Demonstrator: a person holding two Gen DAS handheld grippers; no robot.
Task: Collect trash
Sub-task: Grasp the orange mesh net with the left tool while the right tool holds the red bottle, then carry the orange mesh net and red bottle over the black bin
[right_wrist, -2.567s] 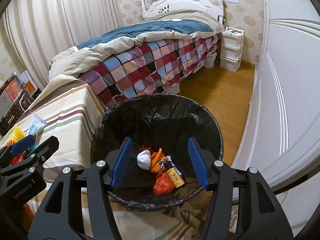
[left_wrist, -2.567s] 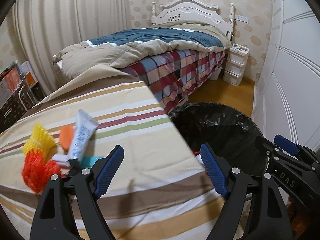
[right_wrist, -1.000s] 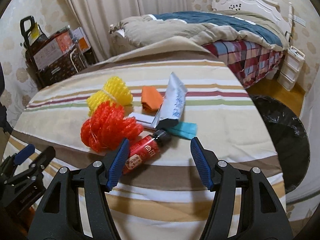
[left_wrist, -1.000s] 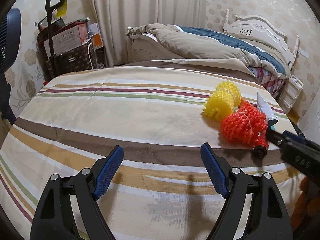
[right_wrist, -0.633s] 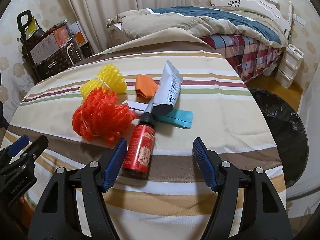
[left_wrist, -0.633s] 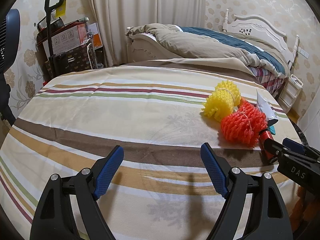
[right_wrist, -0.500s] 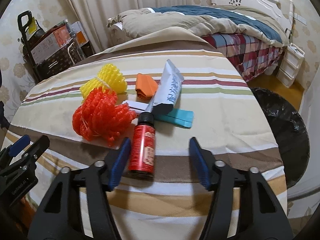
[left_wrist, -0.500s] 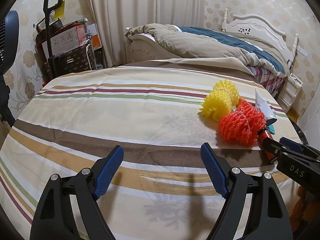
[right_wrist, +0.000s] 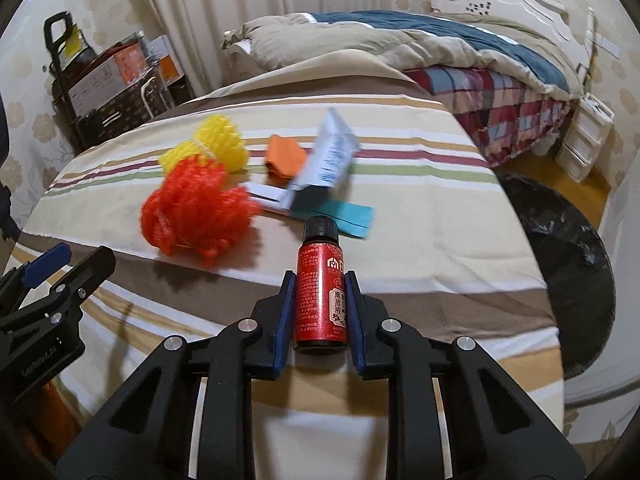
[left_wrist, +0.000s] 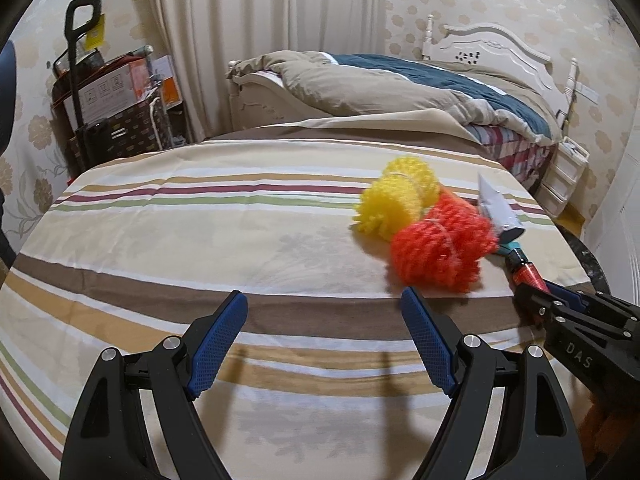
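My right gripper has just squeezed shut on the red bottle; a second ago it lay loose on the striped cloth. My left gripper still hangs wide open over the cloth, holding nothing.

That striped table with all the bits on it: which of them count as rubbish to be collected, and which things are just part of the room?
For the job:
- red bottle, clamped in the right gripper
- orange net
- yellow net
- crumpled tube
- bin with black liner

Just there:
- bed
- boxes on the trolley
- drawer unit
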